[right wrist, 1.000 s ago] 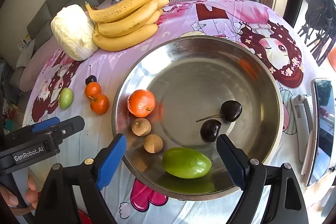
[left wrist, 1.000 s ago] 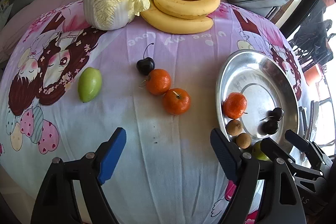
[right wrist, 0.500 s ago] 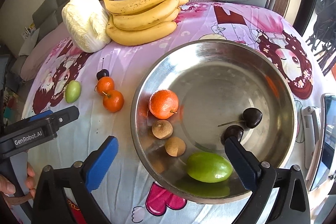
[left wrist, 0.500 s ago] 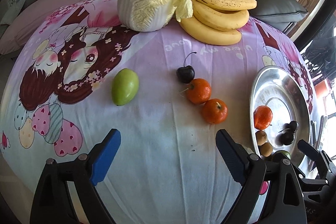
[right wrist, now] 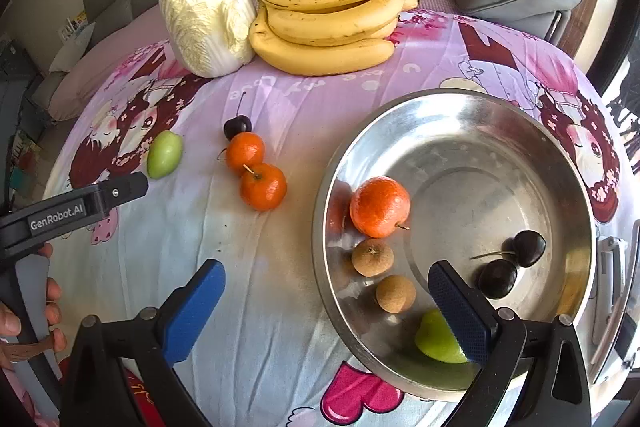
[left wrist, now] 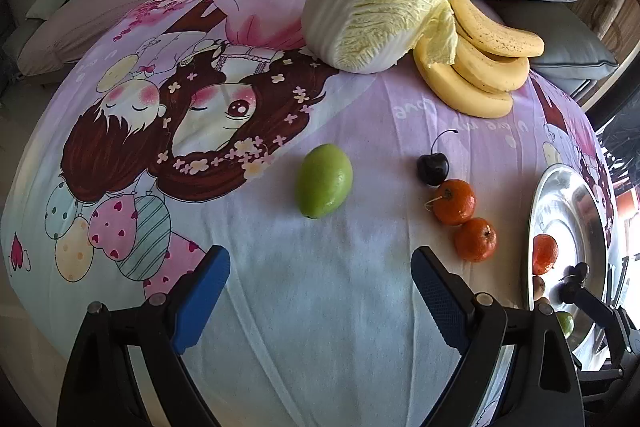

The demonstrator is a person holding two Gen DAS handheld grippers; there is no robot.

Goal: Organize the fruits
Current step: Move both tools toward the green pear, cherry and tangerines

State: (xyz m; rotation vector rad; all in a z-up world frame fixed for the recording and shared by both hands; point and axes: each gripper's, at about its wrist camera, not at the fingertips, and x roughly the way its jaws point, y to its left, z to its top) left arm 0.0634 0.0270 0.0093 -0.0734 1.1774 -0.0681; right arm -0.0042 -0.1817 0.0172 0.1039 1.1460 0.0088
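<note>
Since 1 second ago, left gripper (left wrist: 316, 295) nearer green fruit (left wrist: 324, 181).

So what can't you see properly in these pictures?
- Green fruit in the bowl: right view, partly behind the right gripper's finger.
- Bowl: left view, cut off by the edge, its fruit tiny.
- Things beside the bowl: right view, cut off, can't tell what.
</note>
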